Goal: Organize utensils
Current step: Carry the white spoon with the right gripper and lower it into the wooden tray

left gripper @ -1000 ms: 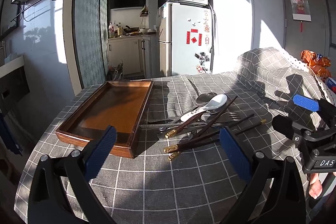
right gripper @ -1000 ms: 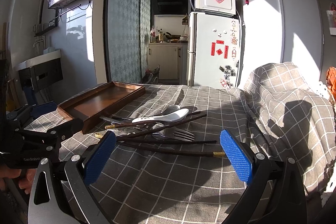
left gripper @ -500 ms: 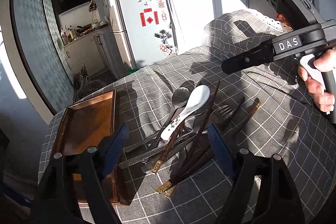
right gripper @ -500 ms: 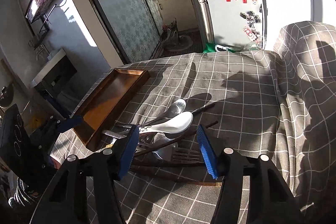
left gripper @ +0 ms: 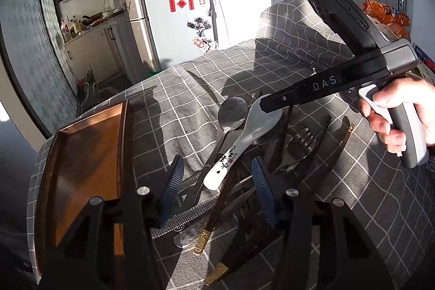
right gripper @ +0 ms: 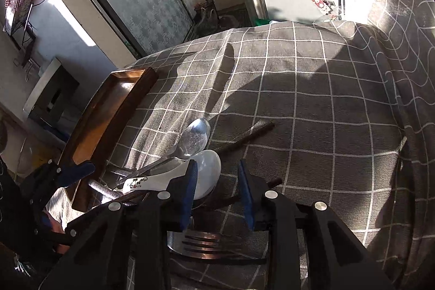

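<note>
Utensil pile [left gripper: 244, 167] lies on the cloth-covered surface [right gripper: 312, 99] beside the empty wooden tray [left gripper: 81, 167], presumably the sorting target. Left gripper [left gripper: 216, 184]: jaws closing astride the white spoon's [left gripper: 239, 148] handle, not yet pinching. Right gripper [right gripper: 217, 189]: jaws closing beside the spoon's bowl, pads apparently clear. A two-ended lift seems intended.
</note>
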